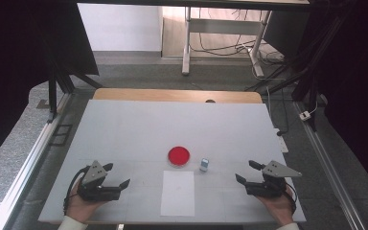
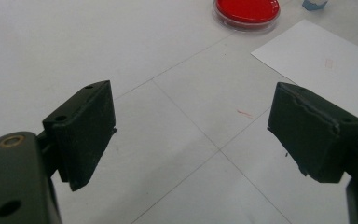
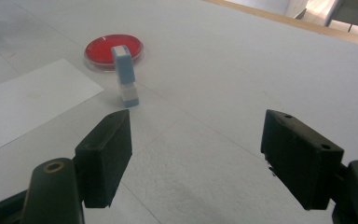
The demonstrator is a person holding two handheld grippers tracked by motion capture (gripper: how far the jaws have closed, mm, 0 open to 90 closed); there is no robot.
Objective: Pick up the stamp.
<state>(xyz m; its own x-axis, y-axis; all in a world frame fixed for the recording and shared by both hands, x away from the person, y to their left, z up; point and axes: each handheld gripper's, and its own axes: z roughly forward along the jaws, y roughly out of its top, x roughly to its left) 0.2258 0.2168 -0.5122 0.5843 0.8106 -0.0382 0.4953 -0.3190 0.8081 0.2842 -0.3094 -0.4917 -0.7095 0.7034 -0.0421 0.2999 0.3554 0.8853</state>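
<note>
With both the left gripper [image 1: 117, 175] and right gripper [image 1: 247, 172] spread wide and empty, the small blue-and-white stamp [image 3: 126, 76] stands upright ahead and left of the right jaws, likely light, rigid, tippy, best pinched across its flat sides.

The table [image 1: 124, 129] has a flat white top with a wooden strip along its far edge. Lying directly on it are a round red dish [image 1: 178, 155], a small blue-and-white block [image 1: 204, 165] standing just beside the dish, and a white paper sheet [image 1: 178, 192] near the front edge.
</note>
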